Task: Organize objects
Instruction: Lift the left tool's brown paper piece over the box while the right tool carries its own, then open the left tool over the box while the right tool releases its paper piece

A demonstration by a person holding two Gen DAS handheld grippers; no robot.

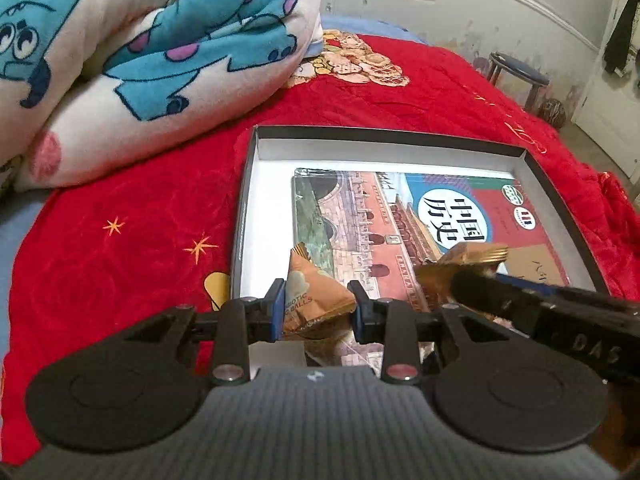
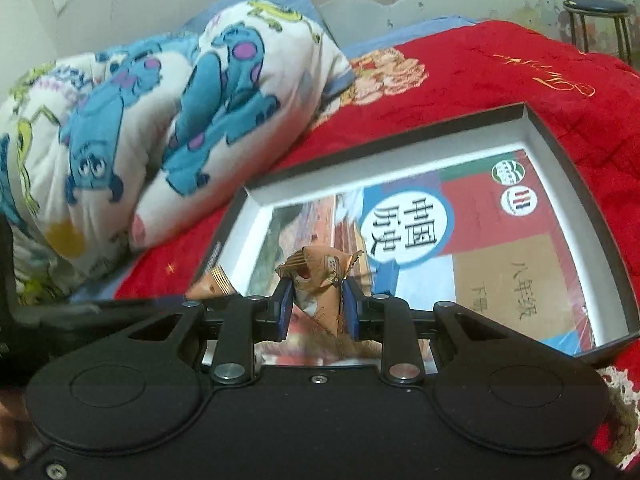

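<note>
My left gripper (image 1: 320,307) is shut on an orange snack packet (image 1: 316,294), holding it over the near left corner of a shallow box (image 1: 384,136) with a dark rim and white inside. A history textbook (image 1: 400,208) lies flat in the box. In the right wrist view my right gripper (image 2: 317,300) is shut on a brown snack packet (image 2: 322,272) above the book (image 2: 480,220), near the box's (image 2: 384,144) front edge. From the left wrist view that gripper comes in blurred from the right with its gold-brown packet (image 1: 468,260). The orange packet (image 2: 212,284) shows at the left.
The box rests on a red bedspread (image 1: 120,220). A folded white blanket with blue cartoon monsters (image 1: 140,60) lies to the box's left and behind it. A round stool (image 1: 516,68) stands past the bed's far side by a scuffed wall, with a white door (image 1: 612,92) at the right.
</note>
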